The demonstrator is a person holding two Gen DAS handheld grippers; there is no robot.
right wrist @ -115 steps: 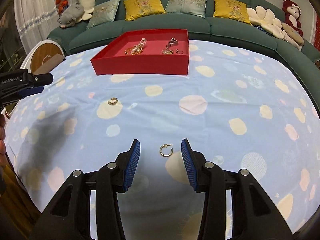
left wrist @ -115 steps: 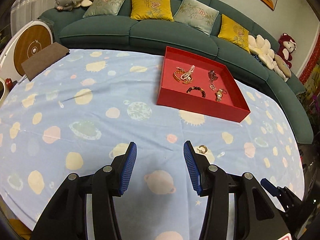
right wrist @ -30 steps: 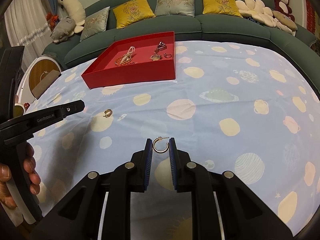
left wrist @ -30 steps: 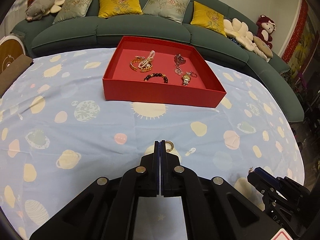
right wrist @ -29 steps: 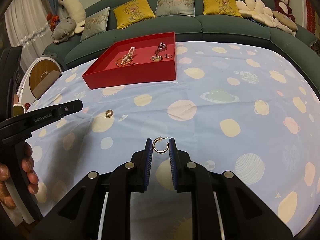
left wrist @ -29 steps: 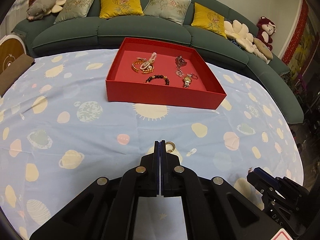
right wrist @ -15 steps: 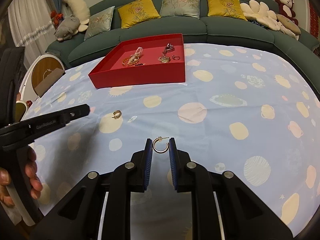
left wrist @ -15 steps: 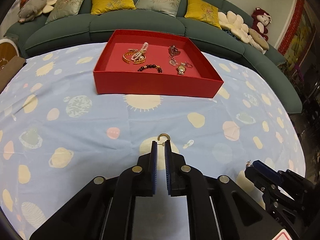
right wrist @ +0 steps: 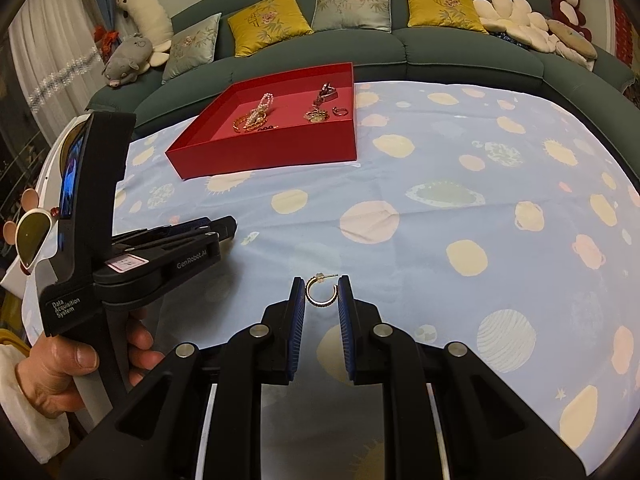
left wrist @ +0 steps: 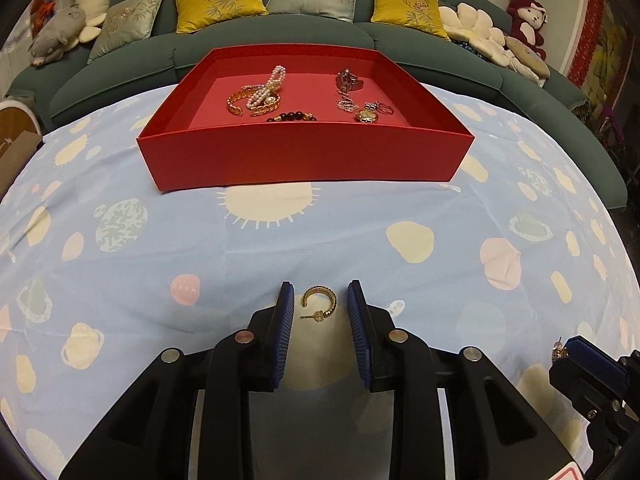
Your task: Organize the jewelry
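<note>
A red tray (left wrist: 304, 156) holds several bracelets, a pearl strand and a watch; it also shows in the right wrist view (right wrist: 264, 148). My left gripper (left wrist: 320, 300) is open, its pads on either side of a gold hoop earring (left wrist: 320, 302) that lies on the cloth, not touching it. My right gripper (right wrist: 321, 290) is shut on a second gold hoop earring (right wrist: 320, 290), held between its pads above the cloth. The right gripper's tip with that earring (left wrist: 558, 354) shows low right in the left wrist view.
The table wears a light blue cloth (left wrist: 120, 264) with planet prints. A green sofa (left wrist: 304, 28) with cushions curves behind the tray. The left gripper's body and the hand holding it (right wrist: 120, 264) fill the left of the right wrist view.
The left gripper, shut a second ago beside the earring, has opened and moved forward, so the earring now lies between its pads. Both grippers have come closer to the red tray.
</note>
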